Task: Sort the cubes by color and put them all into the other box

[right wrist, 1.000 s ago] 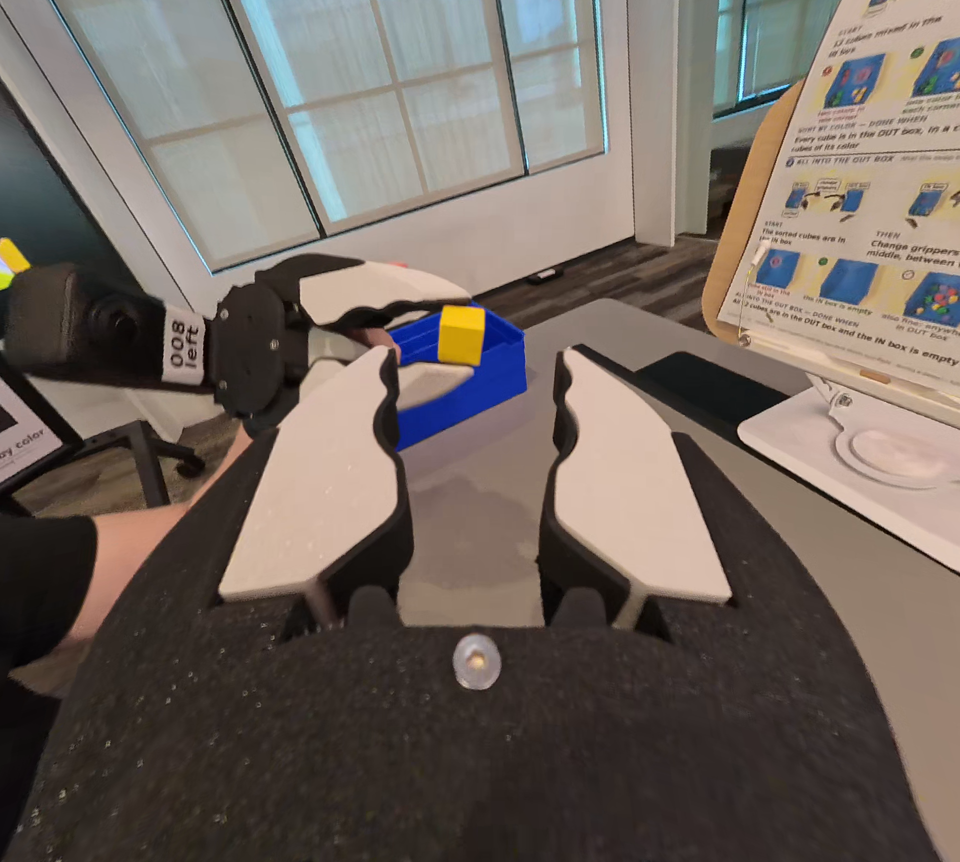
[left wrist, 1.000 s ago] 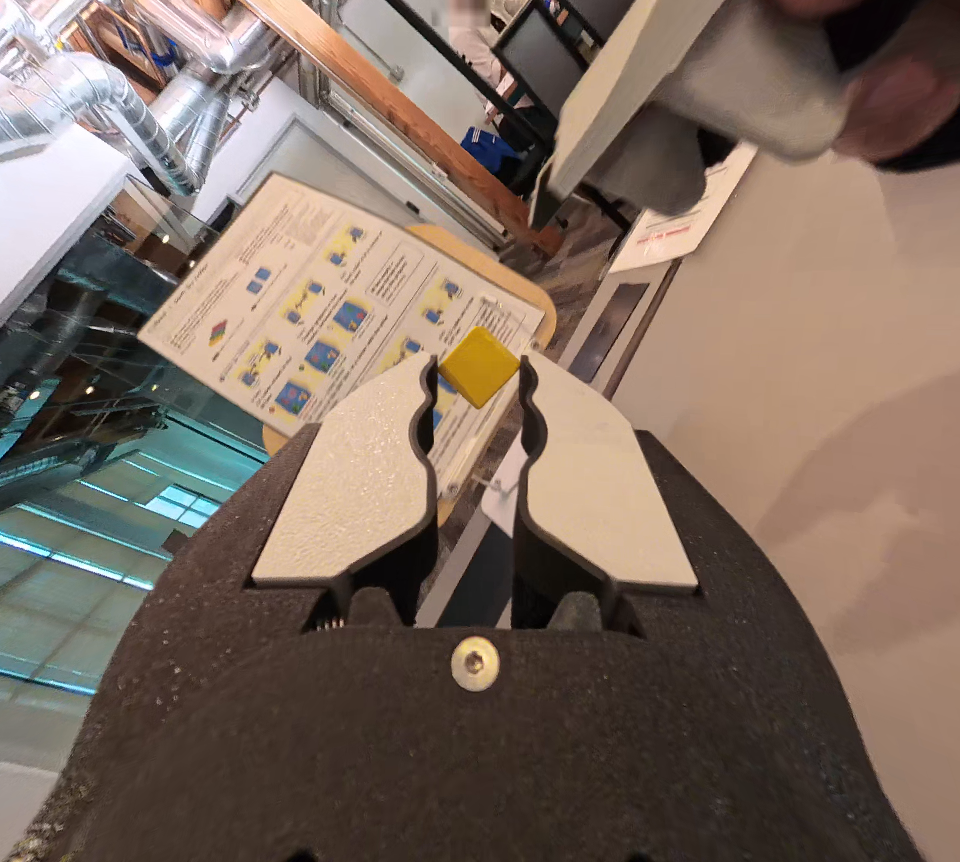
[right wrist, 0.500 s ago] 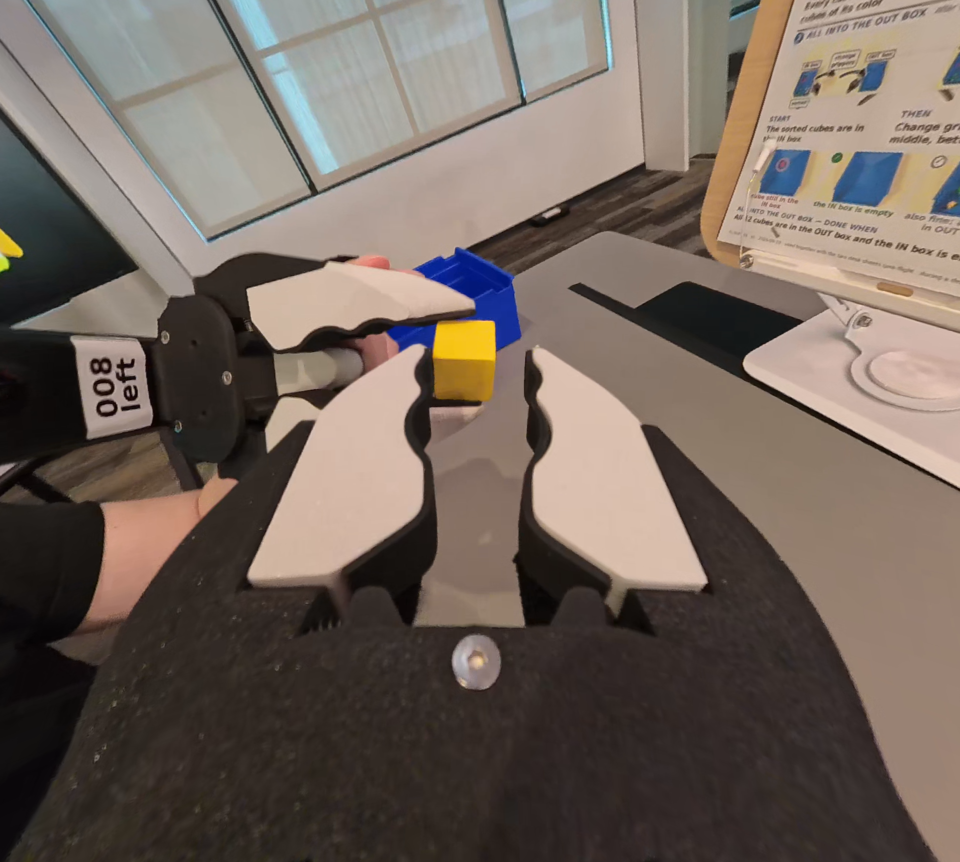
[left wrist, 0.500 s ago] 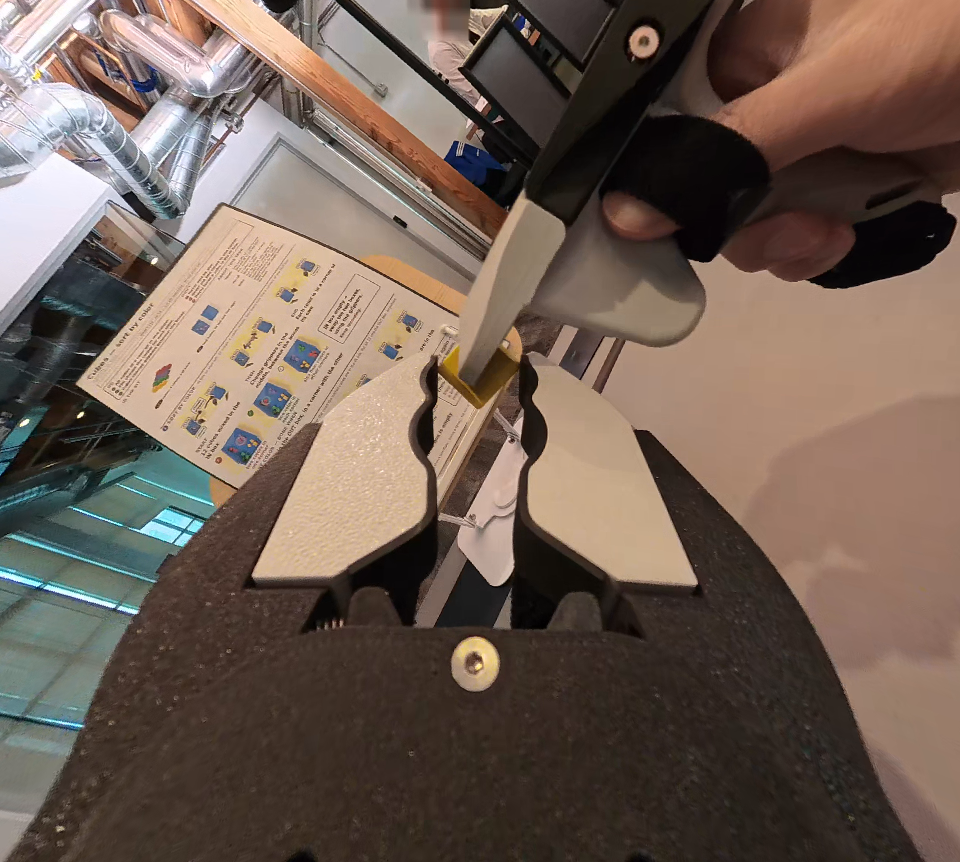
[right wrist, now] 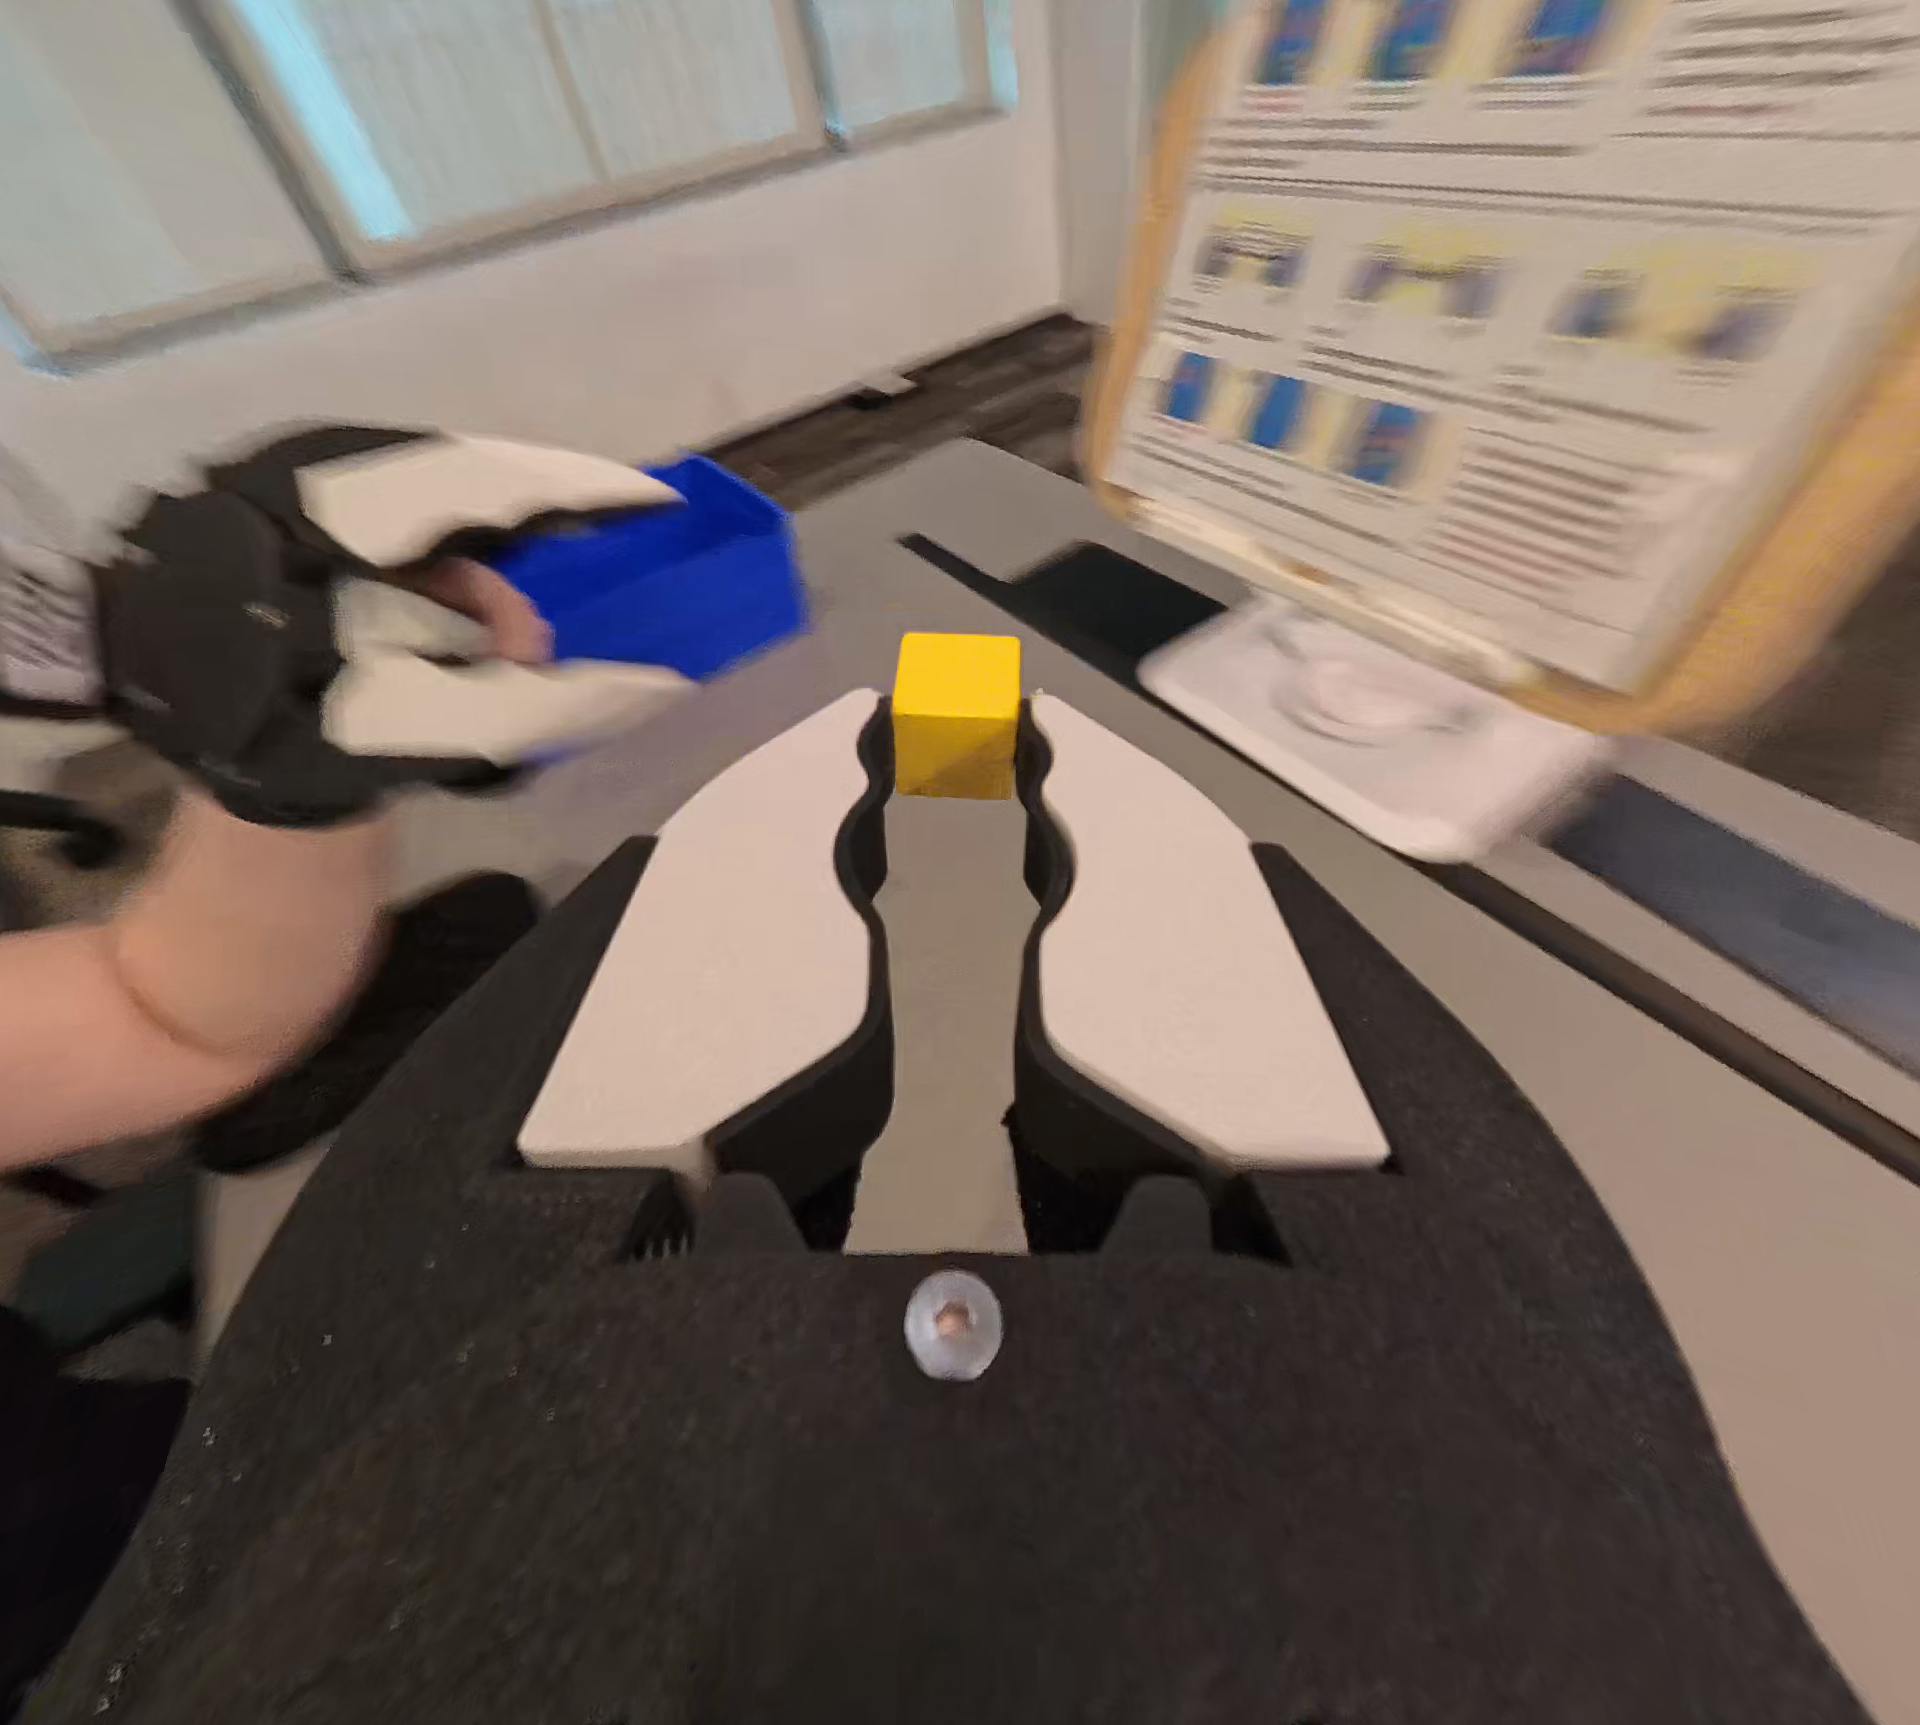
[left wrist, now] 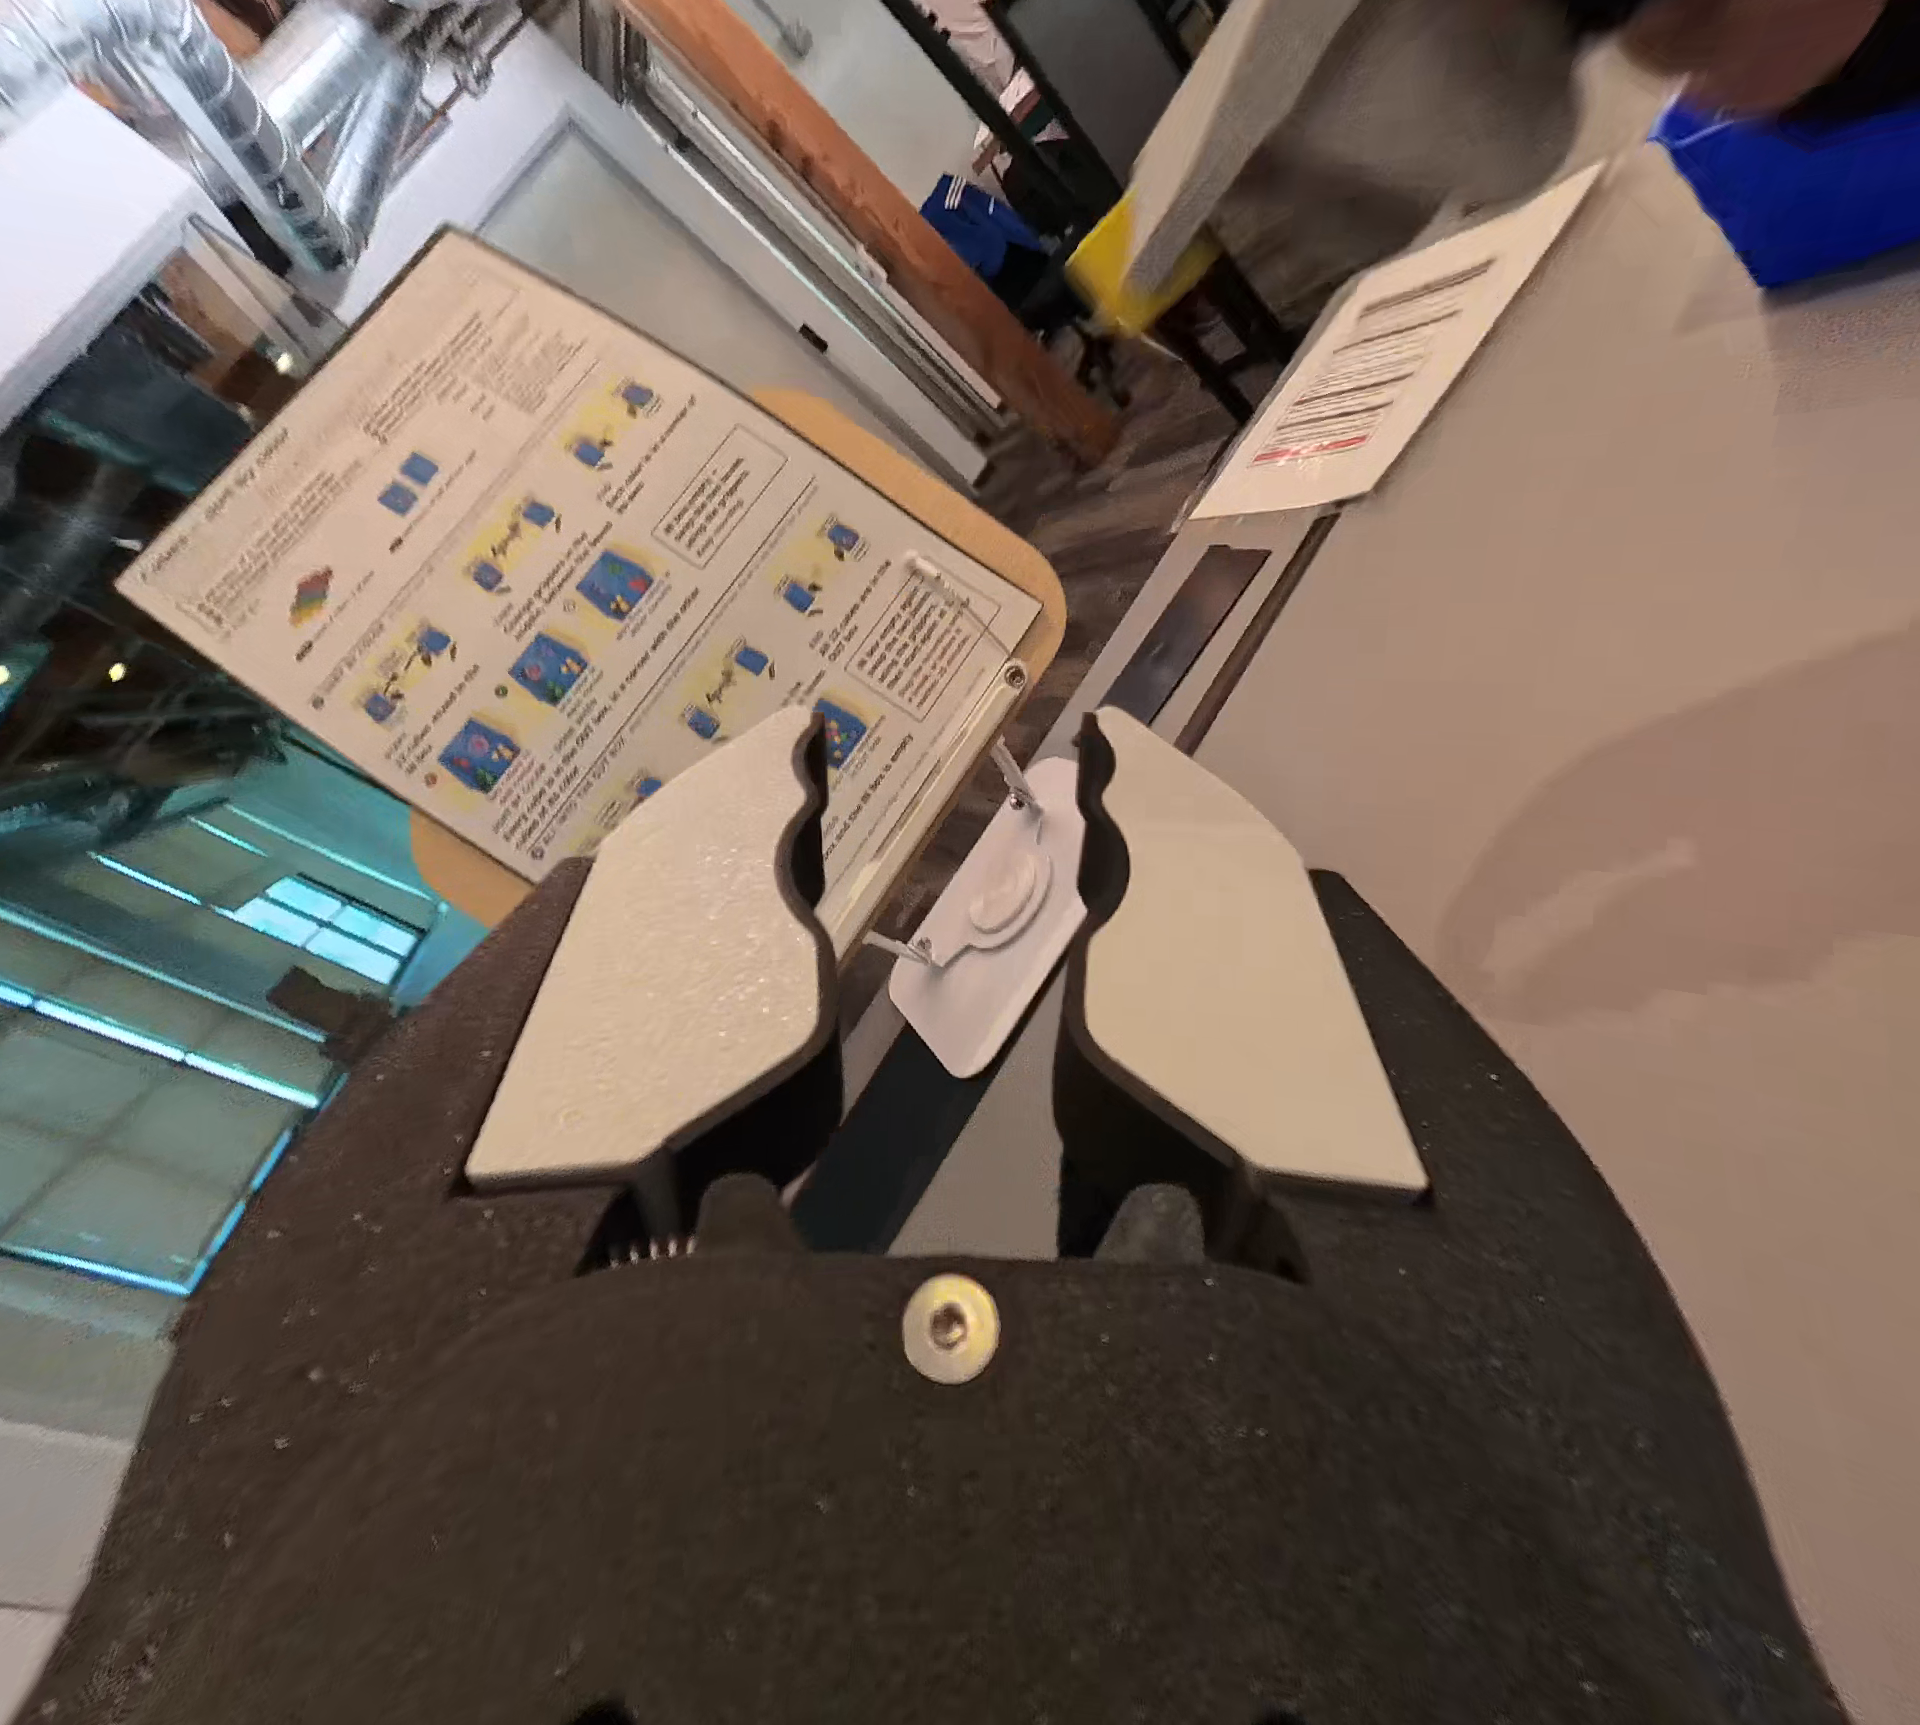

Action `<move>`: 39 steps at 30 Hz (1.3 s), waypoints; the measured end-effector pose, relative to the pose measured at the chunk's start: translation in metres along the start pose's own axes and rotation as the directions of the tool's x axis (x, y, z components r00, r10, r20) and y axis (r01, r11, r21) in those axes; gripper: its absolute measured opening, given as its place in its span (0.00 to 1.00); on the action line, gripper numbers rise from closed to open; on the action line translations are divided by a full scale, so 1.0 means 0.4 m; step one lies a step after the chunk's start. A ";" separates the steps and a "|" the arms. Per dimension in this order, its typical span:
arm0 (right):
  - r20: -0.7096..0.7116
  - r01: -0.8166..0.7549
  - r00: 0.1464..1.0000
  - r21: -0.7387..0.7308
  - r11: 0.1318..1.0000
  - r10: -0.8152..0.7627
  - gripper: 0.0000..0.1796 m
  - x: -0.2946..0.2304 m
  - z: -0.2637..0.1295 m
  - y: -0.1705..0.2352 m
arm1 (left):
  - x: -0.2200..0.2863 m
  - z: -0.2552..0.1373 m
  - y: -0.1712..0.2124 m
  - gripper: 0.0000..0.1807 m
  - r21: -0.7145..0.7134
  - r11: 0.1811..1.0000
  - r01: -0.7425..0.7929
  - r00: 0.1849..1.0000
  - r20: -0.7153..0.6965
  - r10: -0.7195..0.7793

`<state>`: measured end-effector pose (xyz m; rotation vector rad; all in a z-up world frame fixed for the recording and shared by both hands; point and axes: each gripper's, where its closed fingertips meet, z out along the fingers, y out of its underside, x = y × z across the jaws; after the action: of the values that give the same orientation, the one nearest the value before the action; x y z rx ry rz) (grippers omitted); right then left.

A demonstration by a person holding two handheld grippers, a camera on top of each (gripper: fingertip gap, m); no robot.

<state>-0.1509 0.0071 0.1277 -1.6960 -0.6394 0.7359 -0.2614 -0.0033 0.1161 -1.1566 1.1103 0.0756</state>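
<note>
My right gripper (right wrist: 956, 719) is shut on a yellow cube (right wrist: 956, 714), held at its fingertips above the grey table (right wrist: 1714, 1363). In the left wrist view the same cube (left wrist: 1117, 273) shows blurred in the far right gripper's fingers (left wrist: 1236, 148). My left gripper (left wrist: 948, 735) is open and empty; it also shows blurred at the left of the right wrist view (right wrist: 665, 584), in front of a blue box (right wrist: 675, 579). A blue box (left wrist: 1808, 200) sits at the upper right of the left wrist view.
An instruction board (left wrist: 561, 595) on a white stand base (left wrist: 987, 937) stands at the table's edge; it also shows in the right wrist view (right wrist: 1507, 221). A paper sheet (left wrist: 1371, 366) lies on the table. Windows (right wrist: 468, 13) lie behind.
The yellow cube passed from my left gripper to my right gripper. The left gripper opened and drew back. The right gripper closed on the cube and moved away with it.
</note>
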 end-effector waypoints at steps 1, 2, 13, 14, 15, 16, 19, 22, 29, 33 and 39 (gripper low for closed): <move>-0.113 0.031 0.993 -0.062 0.998 -0.038 0.12 0.068 -0.068 0.009 | -0.016 -0.005 0.006 0.25 -0.004 1.000 0.027 1.000 0.006 -0.027; -0.245 0.048 0.966 -0.132 0.990 -0.080 0.12 0.145 -0.153 0.027 | -0.033 -0.011 0.012 0.25 -0.004 0.998 0.056 0.998 0.014 -0.056; -0.791 -0.640 0.553 -0.200 0.742 0.264 0.12 0.464 -0.866 0.578 | -0.149 -0.041 0.095 0.20 -0.062 0.985 0.163 0.981 0.113 -0.155; -0.800 -0.643 0.544 -0.202 0.739 0.255 0.12 0.467 -0.879 0.589 | -0.153 -0.043 0.099 0.20 -0.069 0.984 0.164 0.981 0.119 -0.156; -0.798 -0.631 0.551 -0.205 0.748 0.245 0.12 0.472 -0.882 0.591 | -0.155 -0.043 0.104 0.20 -0.075 0.984 0.163 0.981 0.122 -0.153; -0.792 -0.612 0.563 -0.208 0.763 0.236 0.12 0.479 -0.879 0.589 | -0.157 -0.044 0.108 0.19 -0.081 0.984 0.160 0.981 0.124 -0.149; -0.783 -0.623 0.573 -0.224 0.750 0.242 0.12 0.487 -0.870 0.607 | -0.162 -0.045 0.117 0.19 -0.092 0.983 0.160 0.980 0.130 -0.148; -0.790 -0.638 0.567 -0.243 0.731 0.233 0.12 0.491 -0.871 0.626 | -0.161 -0.044 0.118 0.18 -0.087 0.981 0.173 0.979 0.122 -0.162; -0.833 -0.661 0.483 -0.144 0.736 0.270 0.12 0.518 -0.910 0.631 | -0.159 -0.044 0.120 0.18 -0.093 0.983 0.157 0.982 0.121 -0.146; -0.861 -0.667 0.410 -0.058 0.743 0.301 0.15 0.544 -0.933 0.633 | -0.161 -0.045 0.121 0.17 -0.093 0.983 0.156 0.982 0.122 -0.145; -0.834 -0.592 0.362 0.140 0.794 0.417 0.40 0.558 -0.954 0.550 | -0.169 -0.050 0.125 0.17 -0.101 0.982 0.160 0.981 0.130 -0.146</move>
<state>0.2917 -0.1205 -0.0499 -2.1828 0.5871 0.1553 -0.3366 0.0364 0.1313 -1.3158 0.9150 0.0884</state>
